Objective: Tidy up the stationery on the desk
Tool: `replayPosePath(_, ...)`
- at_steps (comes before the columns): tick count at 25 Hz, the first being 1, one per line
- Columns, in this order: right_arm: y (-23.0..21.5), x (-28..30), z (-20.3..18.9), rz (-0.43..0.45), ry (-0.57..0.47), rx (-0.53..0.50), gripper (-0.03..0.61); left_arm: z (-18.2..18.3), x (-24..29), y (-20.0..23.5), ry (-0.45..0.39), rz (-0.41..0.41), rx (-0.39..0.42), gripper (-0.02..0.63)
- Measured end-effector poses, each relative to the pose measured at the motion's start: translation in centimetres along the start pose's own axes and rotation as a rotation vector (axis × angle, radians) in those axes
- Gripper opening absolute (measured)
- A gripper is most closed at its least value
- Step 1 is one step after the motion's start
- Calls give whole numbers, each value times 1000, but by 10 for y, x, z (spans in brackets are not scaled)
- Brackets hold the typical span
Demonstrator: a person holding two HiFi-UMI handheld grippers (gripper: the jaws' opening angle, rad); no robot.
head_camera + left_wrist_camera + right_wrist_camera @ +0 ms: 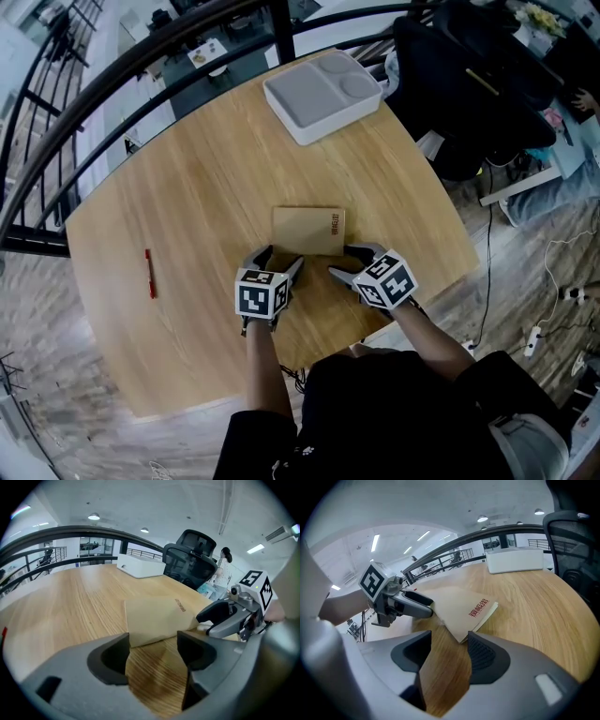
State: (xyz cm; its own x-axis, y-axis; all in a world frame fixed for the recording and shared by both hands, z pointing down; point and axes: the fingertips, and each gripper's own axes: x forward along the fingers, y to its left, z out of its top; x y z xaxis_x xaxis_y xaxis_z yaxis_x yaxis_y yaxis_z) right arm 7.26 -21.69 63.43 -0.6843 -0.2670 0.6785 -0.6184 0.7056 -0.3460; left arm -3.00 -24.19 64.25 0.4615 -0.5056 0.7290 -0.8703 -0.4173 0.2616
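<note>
A tan notebook (307, 231) with red print lies flat in the middle of the round wooden table (187, 187). My left gripper (277, 261) stands open just before the notebook's near left corner, nothing between its fingers. My right gripper (349, 262) is open at the near right corner. In the left gripper view the notebook (157, 616) lies just beyond the open left gripper (152, 644), and the right gripper (220, 618) shows at its right edge. In the right gripper view the notebook (461, 609) sits ahead of the open right gripper (447, 651), with the left gripper (417, 606) touching its far corner.
A white tray (323, 94) with compartments stands at the table's far edge. A red pen (150, 273) lies far left on the table. A black office chair (469, 84) stands beyond the right side, a dark railing (112, 66) curves behind, and cables (553, 309) lie on the floor.
</note>
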Motion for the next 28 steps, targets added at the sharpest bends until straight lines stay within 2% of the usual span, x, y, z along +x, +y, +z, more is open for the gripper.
replayPosePath(7, 19, 2, -13, 40, 32, -38, 253, -10, -8, 4, -8, -6, 9, 310)
replayPosePath(11, 13, -2, -11, 42, 30, -72, 252, -11, -9, 4, -29, -23, -27, 301)
replayPosePath(15, -4, -12, 12, 26, -33, -86, 252, -15, -24, 11, -63, 30, -81, 301)
replayPosePath(20, -30, -6, 52, 19, -62, -144, 249, -26, -35, -3, -107, 5, -181, 296)
replayPosePath(24, -40, 9, 69, 40, -25, -212, 247, -31, -28, -16, -107, -19, -223, 296)
replayPosePath(28, -43, 25, 69, 79, 45, -253, 247, -28, -22, -25, -122, -41, -263, 296)
